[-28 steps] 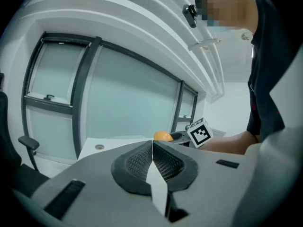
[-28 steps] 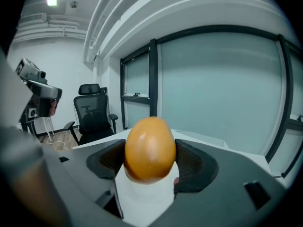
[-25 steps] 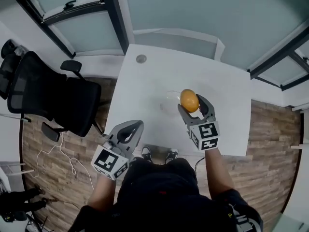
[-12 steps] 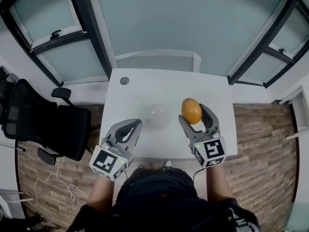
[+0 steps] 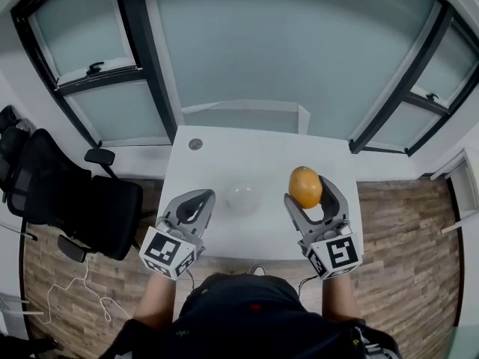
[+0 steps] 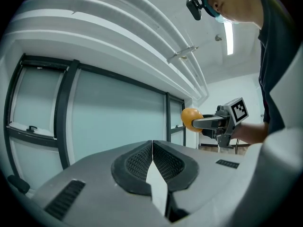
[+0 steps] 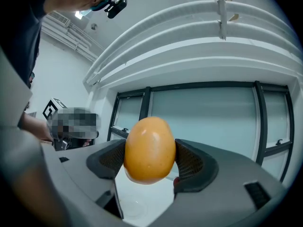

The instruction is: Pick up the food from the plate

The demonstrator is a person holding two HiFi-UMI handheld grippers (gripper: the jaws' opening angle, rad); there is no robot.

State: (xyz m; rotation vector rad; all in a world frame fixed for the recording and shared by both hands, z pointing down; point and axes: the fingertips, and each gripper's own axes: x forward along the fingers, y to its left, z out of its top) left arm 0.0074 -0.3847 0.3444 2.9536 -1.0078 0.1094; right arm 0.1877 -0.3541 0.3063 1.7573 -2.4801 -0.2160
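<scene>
Right gripper [image 5: 308, 193], pinching the orange food [image 5: 305, 187], has moved off the plate [image 5: 242, 198]; left gripper [image 5: 200, 198] pressed together.

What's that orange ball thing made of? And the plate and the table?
The orange food looks like smooth-skinned fruit or a plastic copy: glossy, with tiny speckles; I cannot tell which. The plate seems clear glass or plastic: the white shows through it. The table top looks matte white, probably laminate.
</scene>
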